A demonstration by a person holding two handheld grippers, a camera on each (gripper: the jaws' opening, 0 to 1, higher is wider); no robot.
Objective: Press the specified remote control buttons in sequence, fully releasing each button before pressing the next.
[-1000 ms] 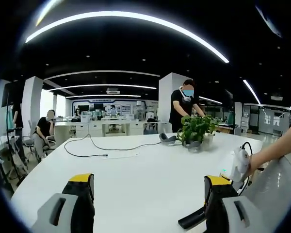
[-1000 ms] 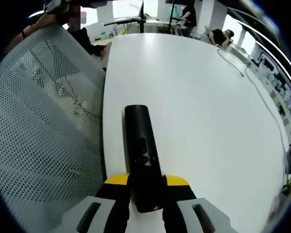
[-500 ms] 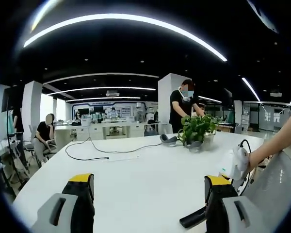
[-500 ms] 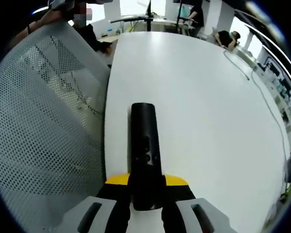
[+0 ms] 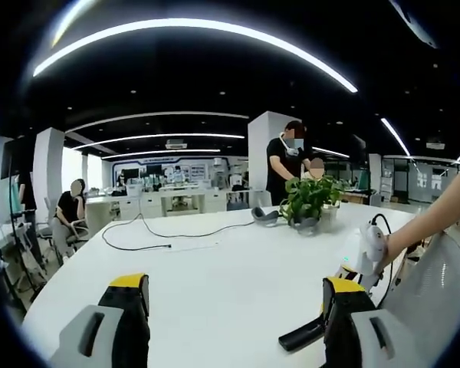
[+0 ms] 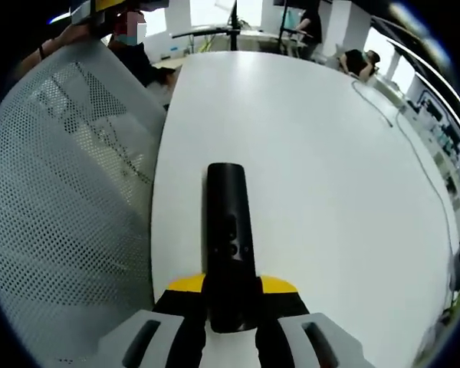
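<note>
Right tool [image 6: 231, 307] clamps remote [image 6: 228, 238] over counter [image 6: 330, 169]; left tool [image 5: 234, 307] open. Keep grip steady, press squarely, lift fully.

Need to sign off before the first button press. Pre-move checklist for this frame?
1. Remote control held by right hand-held gripper: ok, jaws shut on its lower end.
2. Button face toward the camera: ok, in the right gripper view.
3. Left hand-held gripper free to press: ok, open, jaws wide apart above the white table.
4. Left hand-held gripper lined up over the buttons: not ok, the remote control sits near its right jaw, not under a tip.
5. Any button pressed now: cannot tell.
6. Mesh chair back clear of the remote: ok, beside it, apart.
</note>
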